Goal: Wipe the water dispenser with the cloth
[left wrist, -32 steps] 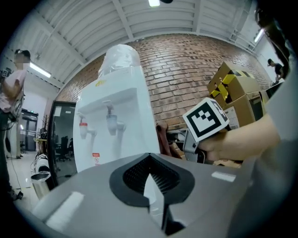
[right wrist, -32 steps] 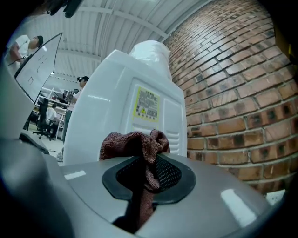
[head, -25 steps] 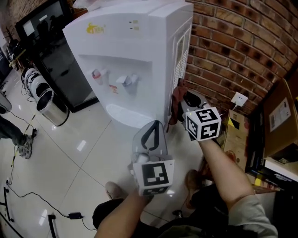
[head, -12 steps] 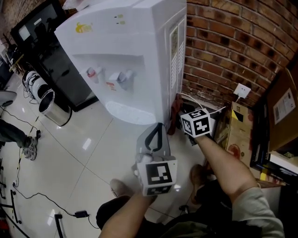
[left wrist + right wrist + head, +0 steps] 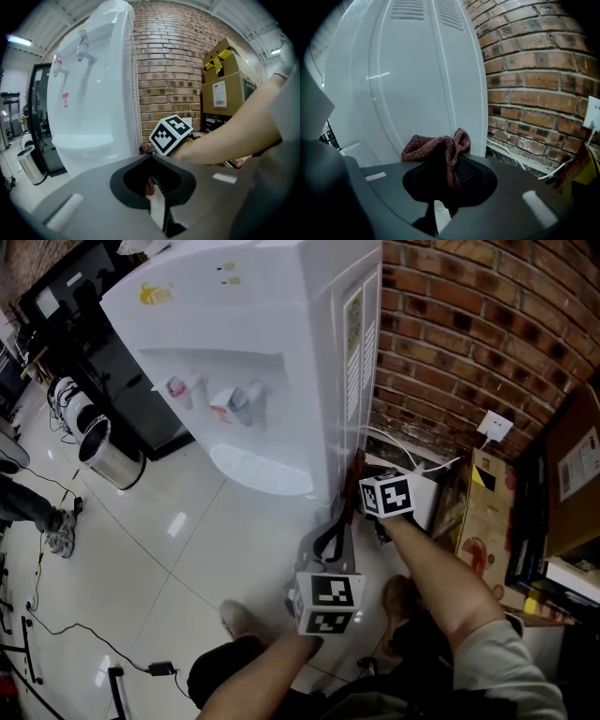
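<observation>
Brick wall (image 5: 469, 343) closes off the back of the scene, and white floor tiles (image 5: 187, 549) carry everything in it. The water dispenser (image 5: 272, 352) stands upright on the floor with its rear against that wall, and its vented side panel faces you. Your right tool (image 5: 359, 474) is low down beside this panel, near the dispenser's rear corner and close to the floor. Its jaws are clamped on the cloth (image 5: 438, 147), a reddish-brown knitted piece. The cloth bunches up above the jaw tips and one fold hangs down between them. In the right gripper view the cloth lies directly in front of the white panel, but contact with the panel cannot be confirmed. Your left tool (image 5: 337, 517) sits just beside the right one, a little nearer to you, and points at the dispenser's lower front corner. Its jaws are closed together with nothing held between them. A white cable (image 5: 412, 451) runs along the foot of the wall towards a wall socket (image 5: 497, 427). A cardboard box (image 5: 483, 512) stands beyond your right forearm, and a metal bin (image 5: 103, 456) stands on the floor well apart from the dispenser's front.
</observation>
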`<state>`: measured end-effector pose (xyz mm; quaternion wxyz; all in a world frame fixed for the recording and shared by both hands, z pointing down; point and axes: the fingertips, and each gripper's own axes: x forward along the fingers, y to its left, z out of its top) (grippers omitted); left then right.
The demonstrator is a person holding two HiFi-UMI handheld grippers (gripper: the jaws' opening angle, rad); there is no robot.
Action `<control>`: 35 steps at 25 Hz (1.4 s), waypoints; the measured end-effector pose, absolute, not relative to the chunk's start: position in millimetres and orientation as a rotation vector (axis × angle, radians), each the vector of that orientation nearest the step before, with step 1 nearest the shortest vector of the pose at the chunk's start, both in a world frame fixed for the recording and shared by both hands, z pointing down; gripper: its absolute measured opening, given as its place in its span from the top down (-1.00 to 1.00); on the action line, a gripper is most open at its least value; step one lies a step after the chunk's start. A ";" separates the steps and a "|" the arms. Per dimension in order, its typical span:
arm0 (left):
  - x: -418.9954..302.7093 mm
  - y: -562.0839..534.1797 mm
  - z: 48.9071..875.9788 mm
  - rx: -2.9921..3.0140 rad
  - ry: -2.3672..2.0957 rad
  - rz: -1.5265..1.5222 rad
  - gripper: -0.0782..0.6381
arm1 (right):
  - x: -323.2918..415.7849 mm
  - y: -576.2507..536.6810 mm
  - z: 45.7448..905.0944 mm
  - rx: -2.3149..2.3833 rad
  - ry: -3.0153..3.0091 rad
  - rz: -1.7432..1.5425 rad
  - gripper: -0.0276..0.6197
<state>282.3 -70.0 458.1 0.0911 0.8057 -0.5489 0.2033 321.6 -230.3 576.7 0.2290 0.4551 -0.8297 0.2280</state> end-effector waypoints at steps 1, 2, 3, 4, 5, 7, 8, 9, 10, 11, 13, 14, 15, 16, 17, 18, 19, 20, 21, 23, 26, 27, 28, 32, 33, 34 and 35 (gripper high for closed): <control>281.8 -70.9 461.3 2.386 -1.631 0.611 0.78 | 322.4 -230.4 584.7 1.248 -2.269 0.653 0.69; 281.6 -71.7 463.2 2.377 -1.631 0.612 0.78 | 322.9 -229.9 593.2 1.235 -2.254 0.677 0.69; 281.9 -72.5 464.0 2.370 -1.631 0.608 0.78 | 322.8 -228.6 602.1 1.214 -2.238 0.697 0.69; 282.6 -73.5 463.9 2.364 -1.632 0.600 0.78 | 322.0 -226.6 611.3 1.186 -2.221 0.708 0.69; 283.7 -74.7 462.9 2.361 -1.633 0.592 0.78 | 320.6 -223.7 620.8 1.154 -2.202 0.712 0.69; 286.7 -77.0 459.5 2.358 -1.636 0.570 0.78 | 316.5 -215.6 640.2 1.090 -2.162 0.701 0.69; 288.4 -78.1 457.3 2.357 -1.637 0.558 0.78 | 313.9 -210.6 649.1 1.060 -2.145 0.693 0.69; 290.4 -79.2 455.0 2.357 -1.639 0.544 0.78 | 310.6 -204.8 656.9 1.030 -2.132 0.689 0.69; 292.8 -80.3 452.6 2.357 -1.642 0.530 0.78 | 306.3 -198.1 663.4 0.995 -2.126 0.694 0.69; 295.4 -81.4 450.4 2.359 -1.646 0.516 0.78 | 301.6 -191.6 668.4 0.958 -2.125 0.703 0.69; 300.5 -83.7 446.0 2.361 -1.657 0.496 0.78 | 297.2 -185.5 674.7 0.912 -2.123 0.692 0.69; 302.4 -84.8 444.0 2.360 -1.666 0.489 0.78 | 297.4 -185.4 676.4 0.900 -2.122 0.681 0.69; 303.8 -85.9 442.5 2.357 -1.675 0.484 0.78 | 297.8 -185.7 677.3 0.891 -2.123 0.675 0.69; 304.5 -86.9 441.7 2.352 -1.686 0.479 0.78 | 298.0 -186.1 677.9 0.883 -2.126 0.672 0.69; 304.6 -88.1 441.7 2.343 -1.698 0.476 0.78 | 297.9 -186.1 678.3 0.875 -2.130 0.672 0.69; 304.3 -89.4 442.4 2.332 -1.711 0.473 0.78 | 297.3 -185.9 678.5 0.866 -2.135 0.674 0.69; 304.0 -91.0 443.6 2.322 -1.724 0.472 0.78 | 296.7 -185.8 678.6 0.857 -2.139 0.675 0.69; 303.9 -92.9 445.1 2.314 -1.735 0.474 0.78 | 296.2 -185.9 678.2 0.848 -2.143 0.677 0.69; 304.1 -94.7 446.9 2.310 -1.744 0.480 0.78 | 295.7 -186.2 676.8 0.840 -2.149 0.681 0.69; 304.7 -96.7 450.4 2.308 -1.753 0.497 0.78 | 296.3 -187.0 672.2 0.831 -2.159 0.688 0.69; 304.9 -96.5 449.3 2.311 -1.764 0.513 0.78 | 306.2 -193.6 661.7 0.871 -2.169 0.669 0.69; 305.9 -96.1 445.2 2.318 -1.768 0.506 0.78 | 312.5 -199.4 655.8 0.906 -2.176 0.648 0.69; 307.6 -95.5 439.0 2.332 -1.774 0.493 0.78 | 319.0 -204.8 648.4 0.943 -2.183 0.631 0.69; 310.9 -87.8 416.4 2.386 -1.818 0.462 0.78 | 338.1 -212.4 599.7 1.073 -2.254 0.620 0.69; 309.0 -84.4 417.3 2.373 -1.829 0.466 0.78 | 339.1 -212.4 581.2 1.100 -2.296 0.621 0.69; 306.3 -80.6 420.5 2.346 -1.833 0.473 0.78 | 338.9 -212.9 559.3 1.128 -2.350 0.624 0.69; 303.8 -76.6 423.4 2.315 -1.828 0.477 0.78 | 339.2 -214.2 534.2 1.163 -2.409 0.626 0.69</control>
